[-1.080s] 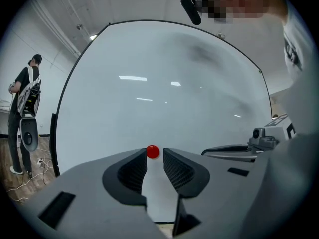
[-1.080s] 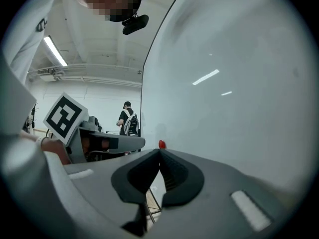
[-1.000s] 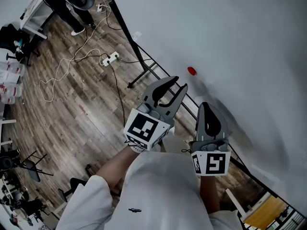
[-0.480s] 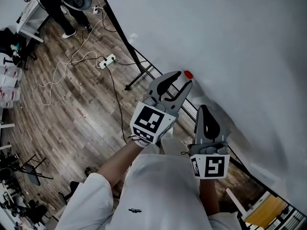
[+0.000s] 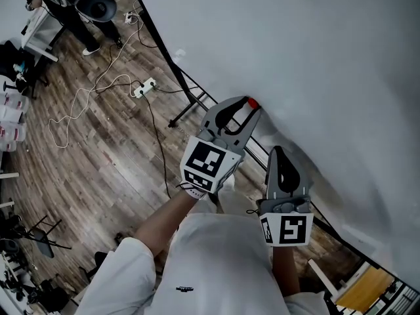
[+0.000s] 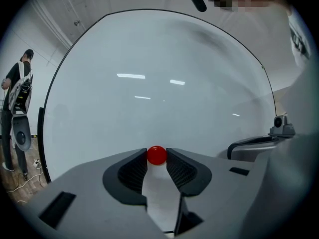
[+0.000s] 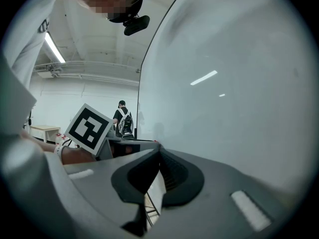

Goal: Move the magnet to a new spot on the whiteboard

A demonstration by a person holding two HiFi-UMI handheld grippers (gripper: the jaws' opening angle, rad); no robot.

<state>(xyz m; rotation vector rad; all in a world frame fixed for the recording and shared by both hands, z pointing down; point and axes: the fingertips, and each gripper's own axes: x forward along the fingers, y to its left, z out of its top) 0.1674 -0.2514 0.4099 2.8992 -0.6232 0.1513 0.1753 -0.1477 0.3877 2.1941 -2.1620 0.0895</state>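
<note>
Your left gripper (image 6: 157, 152) has just been closing, and its tips now pinch the red magnet (image 6: 156, 156) from both sides. The magnet sits flat against the whiteboard (image 6: 164, 73), down near the bottom edge. Your right gripper (image 7: 158, 148) is off to the right, jaws together. There's loads of bare board above and to both sides.

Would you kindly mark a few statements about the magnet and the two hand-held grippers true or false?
1. The magnet is blue. False: it is red.
2. The magnet sits between the jaw tips of the left hand-held gripper. True; those jaws have just been closing and seem to touch it.
3. The right hand-held gripper holds the magnet. False: its jaws are together, with nothing between.
4. A power strip lies on the wooden floor. True.
</note>
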